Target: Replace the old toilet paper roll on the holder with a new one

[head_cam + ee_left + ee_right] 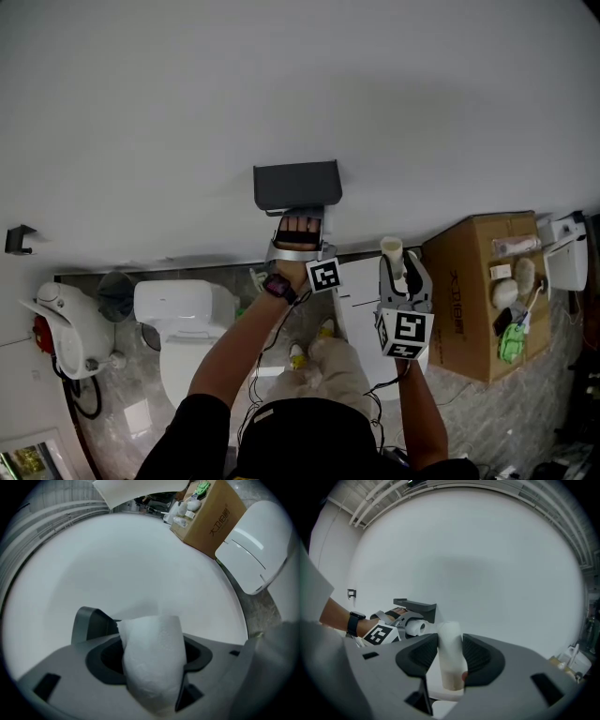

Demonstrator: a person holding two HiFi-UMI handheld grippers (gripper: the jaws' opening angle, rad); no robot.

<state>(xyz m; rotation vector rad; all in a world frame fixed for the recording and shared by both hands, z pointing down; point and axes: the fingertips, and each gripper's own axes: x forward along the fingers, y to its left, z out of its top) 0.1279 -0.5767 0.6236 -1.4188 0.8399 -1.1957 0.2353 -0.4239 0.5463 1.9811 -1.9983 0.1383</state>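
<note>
Roll (151, 639) gripped in left claw (151, 665), hidden in head view.

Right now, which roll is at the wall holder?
The white roll in the left gripper, under the grey holder; the slim tube in the right gripper stands apart.

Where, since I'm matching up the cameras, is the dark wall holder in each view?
Head view: holder at centre, on the white wall, just above the left gripper.
Left gripper view: holder lower left, behind the fingers and the gripped paper roll.
Right gripper view: holder left of centre, up-left of the gripped tube.
Shared landmark: that white wall.
</note>
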